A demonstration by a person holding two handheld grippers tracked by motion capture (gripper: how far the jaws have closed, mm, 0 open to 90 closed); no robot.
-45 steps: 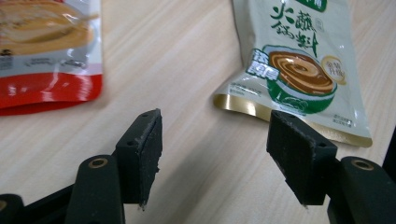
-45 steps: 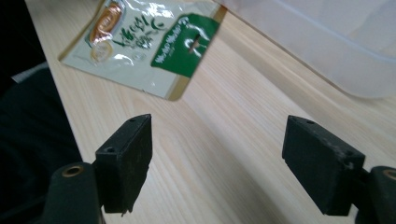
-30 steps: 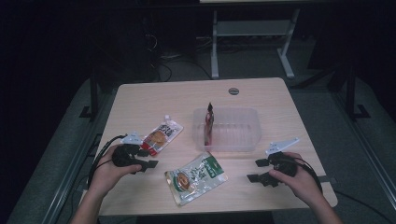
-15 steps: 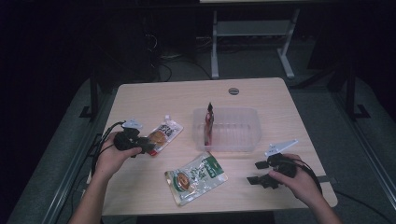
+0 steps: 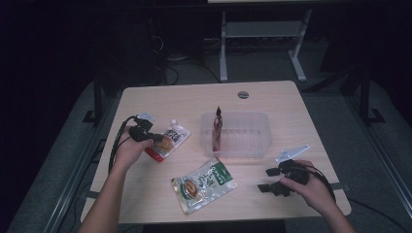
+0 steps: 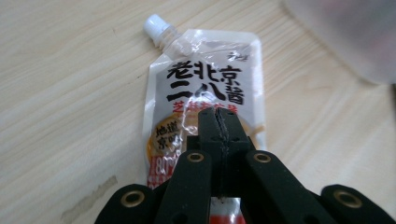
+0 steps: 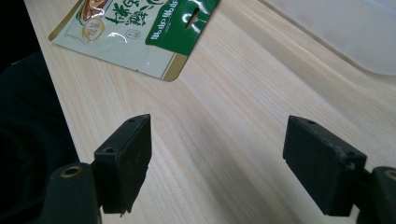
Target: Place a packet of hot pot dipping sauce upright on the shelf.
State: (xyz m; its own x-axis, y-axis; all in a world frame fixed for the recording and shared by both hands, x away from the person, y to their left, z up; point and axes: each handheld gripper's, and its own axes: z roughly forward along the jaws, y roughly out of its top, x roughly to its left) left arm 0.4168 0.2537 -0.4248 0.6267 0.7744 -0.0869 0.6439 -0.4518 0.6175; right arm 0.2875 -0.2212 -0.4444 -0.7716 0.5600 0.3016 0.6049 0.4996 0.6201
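Observation:
A white spouted sauce pouch (image 5: pixel 171 138) with black lettering and a red lower end lies flat on the left of the wooden table (image 5: pixel 184 102). My left gripper (image 5: pixel 154 137) is shut, and its joined tips hover over the middle of that pouch (image 6: pixel 205 74). Nothing shows between the jaws of my left gripper (image 6: pixel 219 122). My right gripper (image 5: pixel 268 179) rests open at the front right, and bare wood shows between the jaws of this gripper (image 7: pixel 219 154). A green and white snack packet (image 5: pixel 204 180) lies at the front middle.
A clear plastic container (image 5: pixel 252 117) sits mid-table with a dark red packet (image 5: pixel 217 128) standing at its left end. The container's blurred corner (image 6: pixel 355 32) is just right of the pouch. The green packet (image 7: pixel 140 28) and container wall (image 7: pixel 345 28) lie beyond my right gripper.
My left hand has carried its gripper away from the table's front and over to the sauce pouch. The right gripper has stayed put and open.

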